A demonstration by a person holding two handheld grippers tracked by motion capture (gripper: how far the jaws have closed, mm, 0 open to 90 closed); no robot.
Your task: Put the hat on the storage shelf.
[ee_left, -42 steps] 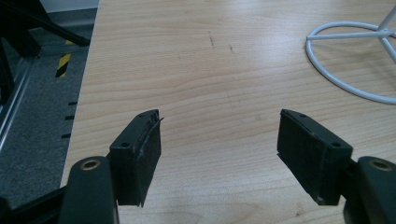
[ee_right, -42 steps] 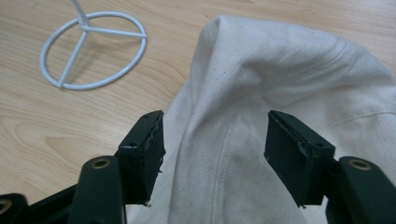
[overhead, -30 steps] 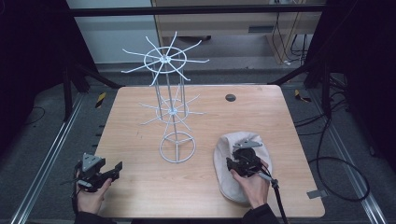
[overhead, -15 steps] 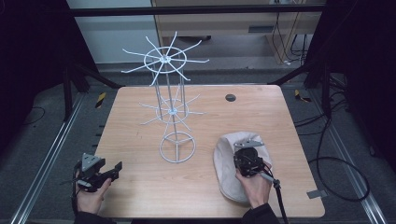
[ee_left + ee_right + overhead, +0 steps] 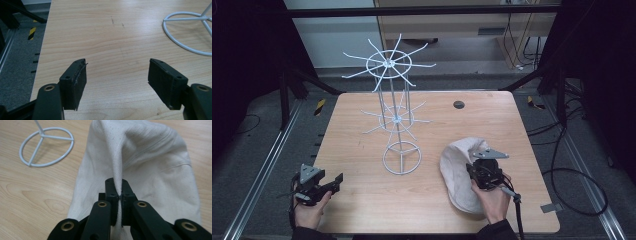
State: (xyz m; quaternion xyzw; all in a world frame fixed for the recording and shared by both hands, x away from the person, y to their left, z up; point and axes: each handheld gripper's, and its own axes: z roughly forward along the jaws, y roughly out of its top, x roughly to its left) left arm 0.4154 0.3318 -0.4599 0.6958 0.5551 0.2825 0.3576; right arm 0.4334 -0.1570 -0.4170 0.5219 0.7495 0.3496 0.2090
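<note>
A cream cloth cap (image 5: 458, 167) lies on the right part of the wooden table (image 5: 362, 215). My right gripper (image 5: 484, 172) sits on top of it, shut on a pinched fold of the cap's fabric (image 5: 117, 165); the fold runs up between the jaws in the right gripper view (image 5: 117, 185). A white wire rack (image 5: 394, 120) with radiating hooks stands at the table's middle, its ring base (image 5: 46, 146) left of the cap. My left gripper (image 5: 334, 181) rests at the table's near left corner, open, with bare wood between its pads (image 5: 77, 81).
A small dark disc (image 5: 458, 104) lies near the far right edge. The rack's ring base (image 5: 187, 32) is right of the left gripper. The table's left edge drops to grey floor and rails (image 5: 15, 55). Cables (image 5: 572, 175) trail on the floor at the right.
The right gripper has shifted slightly right and toward the near edge on the cap, pulling the fold. The left gripper has stayed put.
</note>
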